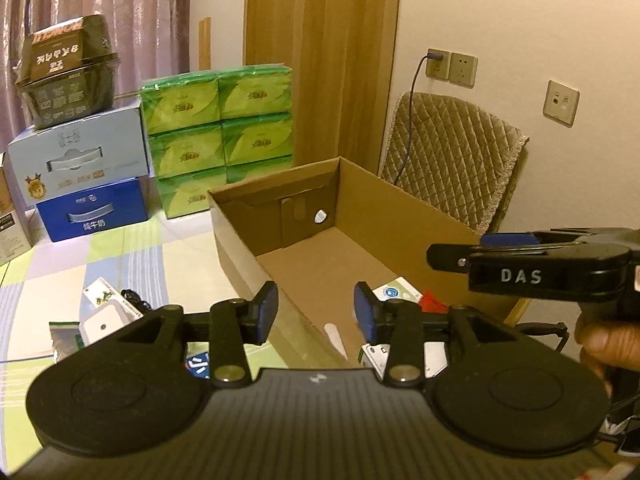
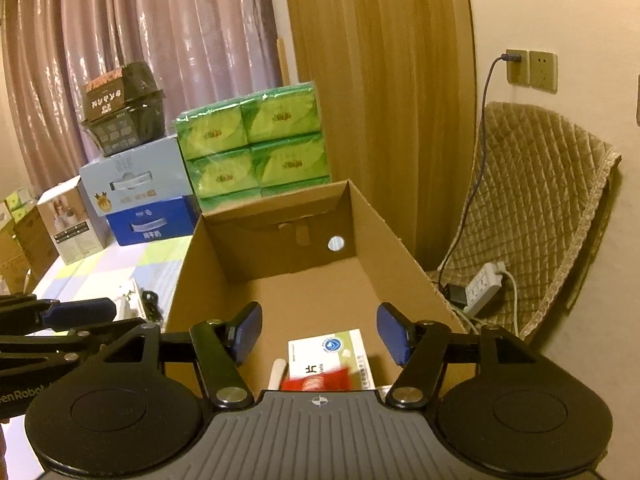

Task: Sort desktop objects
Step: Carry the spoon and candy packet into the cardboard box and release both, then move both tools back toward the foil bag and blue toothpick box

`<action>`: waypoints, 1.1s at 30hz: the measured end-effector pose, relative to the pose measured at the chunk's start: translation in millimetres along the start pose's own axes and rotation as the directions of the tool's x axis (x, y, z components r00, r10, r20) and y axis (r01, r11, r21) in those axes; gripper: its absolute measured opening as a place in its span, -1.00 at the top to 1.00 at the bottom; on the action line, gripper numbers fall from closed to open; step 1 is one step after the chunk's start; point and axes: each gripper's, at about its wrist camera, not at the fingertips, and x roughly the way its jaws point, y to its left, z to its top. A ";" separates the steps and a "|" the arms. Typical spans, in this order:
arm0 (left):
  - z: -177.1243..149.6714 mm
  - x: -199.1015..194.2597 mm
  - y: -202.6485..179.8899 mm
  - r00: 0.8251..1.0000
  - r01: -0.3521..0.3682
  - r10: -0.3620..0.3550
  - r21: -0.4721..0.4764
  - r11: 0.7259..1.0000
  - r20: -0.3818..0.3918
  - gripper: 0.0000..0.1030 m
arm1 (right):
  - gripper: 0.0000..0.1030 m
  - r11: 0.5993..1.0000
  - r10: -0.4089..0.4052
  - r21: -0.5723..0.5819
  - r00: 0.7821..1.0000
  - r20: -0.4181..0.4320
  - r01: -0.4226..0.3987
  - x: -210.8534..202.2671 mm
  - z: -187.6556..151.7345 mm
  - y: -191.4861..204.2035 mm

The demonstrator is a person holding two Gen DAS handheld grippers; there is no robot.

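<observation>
An open cardboard box (image 1: 420,208) (image 2: 276,208) stands on the table. Near its front end lie a white-and-green medicine carton (image 2: 332,354) (image 1: 396,290), a red packet (image 2: 318,382) (image 1: 432,300) and a pale stick (image 2: 277,372) (image 1: 336,340). My right gripper (image 2: 320,334) hangs open above them with nothing between its blue pads (image 2: 394,334). My left gripper (image 1: 316,310) is open over the box's left wall, also empty. To its left, small items lie on the table: a white card (image 1: 98,292), a white device (image 1: 106,318) and a black cable (image 1: 134,298).
Stacked green tissue packs (image 1: 218,136), blue and pale milk cartons (image 1: 94,210) and a black tub (image 1: 68,76) crowd the table's far end. A padded chair (image 1: 456,152) stands right of the box, with a power strip (image 2: 484,286) on its seat. A hand (image 1: 600,340) holds the right gripper.
</observation>
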 end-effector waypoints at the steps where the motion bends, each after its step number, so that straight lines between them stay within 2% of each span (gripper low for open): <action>1: -0.6 -1.9 0.8 1.000 -0.002 0.002 -0.003 1.000 -0.001 0.24 | -0.21 1.000 -0.001 -0.001 1.000 0.002 0.001 -2.0 -0.3 1.2; 9: -7.5 -21.9 7.0 1.000 -0.020 0.020 0.002 1.000 -0.009 0.19 | -0.29 1.000 0.003 -0.008 1.000 0.015 -0.003 -20.2 0.3 15.9; 19: -17.1 -55.7 24.3 0.998 -0.061 0.061 -0.007 0.998 0.001 -0.21 | -0.50 0.998 0.048 -0.034 0.998 0.049 -0.047 -43.3 6.8 49.0; 26: -26.4 -76.5 41.5 0.994 -0.108 0.108 0.007 0.994 -0.004 -0.39 | -0.62 0.994 0.094 -0.053 0.994 0.059 -0.091 -51.5 5.4 76.4; 28: -29.3 -82.2 46.8 0.992 -0.125 0.125 0.009 0.992 -0.006 -0.54 | -0.65 0.993 0.108 -0.059 0.992 0.058 -0.105 -52.6 4.3 84.8; 33: -41.1 -96.6 63.8 0.988 -0.155 0.155 0.006 0.988 -0.015 -0.64 | -0.73 0.988 0.138 -0.075 0.989 0.053 -0.134 -51.0 -0.3 105.7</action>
